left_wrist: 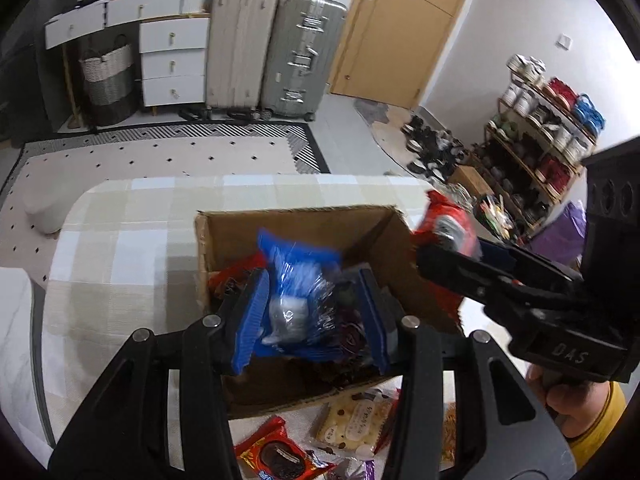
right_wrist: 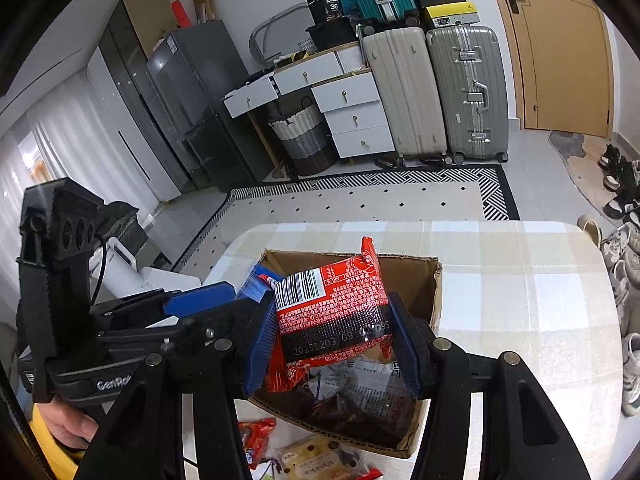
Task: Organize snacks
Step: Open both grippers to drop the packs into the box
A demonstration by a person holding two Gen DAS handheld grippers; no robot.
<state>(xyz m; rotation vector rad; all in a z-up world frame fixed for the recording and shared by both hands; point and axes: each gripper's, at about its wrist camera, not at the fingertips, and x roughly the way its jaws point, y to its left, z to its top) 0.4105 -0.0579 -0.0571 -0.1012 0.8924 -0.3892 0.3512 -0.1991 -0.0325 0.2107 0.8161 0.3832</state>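
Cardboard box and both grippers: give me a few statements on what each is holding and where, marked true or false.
1. The left gripper holds a blue packet. True.
2. The right gripper is empty. False: its fingers clamp a red packet.
3. Both packets are over the open box. True.
4. The box is empty. False: wrapped snacks already lie inside.
5. No snacks remain on the table. False: a biscuit pack and others lie by the box's near side.
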